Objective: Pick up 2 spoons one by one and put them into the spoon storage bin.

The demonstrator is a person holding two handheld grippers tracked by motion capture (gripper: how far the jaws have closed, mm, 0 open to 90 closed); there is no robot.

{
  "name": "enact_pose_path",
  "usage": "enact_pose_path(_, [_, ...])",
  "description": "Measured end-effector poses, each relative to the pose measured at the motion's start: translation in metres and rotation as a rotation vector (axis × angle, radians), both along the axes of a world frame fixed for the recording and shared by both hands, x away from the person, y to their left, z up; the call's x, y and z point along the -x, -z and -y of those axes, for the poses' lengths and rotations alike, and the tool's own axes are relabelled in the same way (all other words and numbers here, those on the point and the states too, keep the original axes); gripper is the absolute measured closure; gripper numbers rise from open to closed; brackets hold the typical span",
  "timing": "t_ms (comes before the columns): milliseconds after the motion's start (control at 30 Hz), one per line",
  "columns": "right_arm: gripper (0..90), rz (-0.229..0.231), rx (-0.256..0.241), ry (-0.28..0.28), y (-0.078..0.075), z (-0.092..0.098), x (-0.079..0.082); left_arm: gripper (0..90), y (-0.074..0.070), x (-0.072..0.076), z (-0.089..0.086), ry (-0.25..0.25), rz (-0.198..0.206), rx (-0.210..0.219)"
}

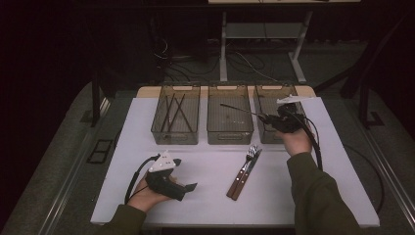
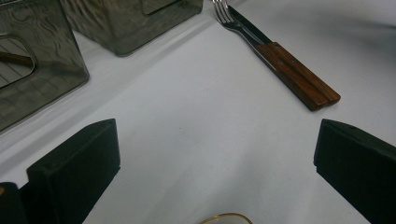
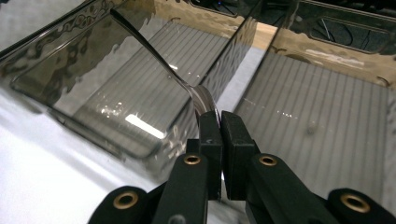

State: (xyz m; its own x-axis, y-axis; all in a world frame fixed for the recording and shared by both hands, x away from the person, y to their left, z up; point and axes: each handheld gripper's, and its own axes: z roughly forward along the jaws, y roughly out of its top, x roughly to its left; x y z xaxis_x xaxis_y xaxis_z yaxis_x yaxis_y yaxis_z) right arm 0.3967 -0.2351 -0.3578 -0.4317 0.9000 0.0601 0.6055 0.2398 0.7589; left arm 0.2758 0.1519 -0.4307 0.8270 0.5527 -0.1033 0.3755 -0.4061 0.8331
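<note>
A white desk (image 1: 215, 171) carries three clear bins in a row along its far edge: a left bin (image 1: 176, 113) with several dark sticks lying in it, a middle bin (image 1: 230, 114), and a right bin (image 1: 274, 105). Near the middle of the desk, toward the front edge, a fork (image 1: 243, 169) and a knife (image 1: 248, 172) with wooden handles lie side by side, touching. The right gripper (image 3: 219, 122) is clenched on the bowl end of a spoon (image 3: 154, 53), whose slim handle sticks out over the middle bin while the gripper itself hangs above the wall between the middle and right bins. The left gripper (image 1: 182, 174) rests released near the front left corner, its jaws wide apart and pointing across bare desk toward the fork and knife. The step in hand looks like sorting cutlery into bins, with the spoon about to be dropped. The next move probably calls for lowering the spoon until it lies inside one bin, clear of the shared wall, then letting go.
</note>
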Motion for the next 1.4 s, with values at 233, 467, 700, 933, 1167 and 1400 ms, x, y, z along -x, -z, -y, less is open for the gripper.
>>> enact_pose_path(233, [87.5,-0.033,0.027,0.006,0.003,-0.024,-0.022,0.0,0.000,0.001,0.001,0.005,0.002,0.004])
enact_pose_path(467, [87.5,-0.043,0.036,-0.002,0.009,-0.039,-0.035,0.0,0.000,0.001,0.001,0.010,0.002,0.003])
enact_pose_path(700, [81.3,-0.044,0.036,-0.003,0.013,-0.045,-0.037,0.0,0.000,0.001,0.001,0.013,0.001,0.004])
enact_pose_path(933, [66.1,-0.025,0.023,-0.035,0.012,-0.047,-0.035,0.0,0.000,0.001,0.001,0.011,0.001,0.003])
enact_pose_path(1167, [47.8,-0.036,-0.066,-0.092,0.012,-0.040,-0.028,0.0,-0.001,0.001,0.001,0.007,-0.002,0.007])
enact_pose_path(1400, [32.6,-0.004,-0.082,-0.150,0.012,-0.027,-0.010,0.0,-0.001,0.000,0.000,0.006,-0.004,0.003])
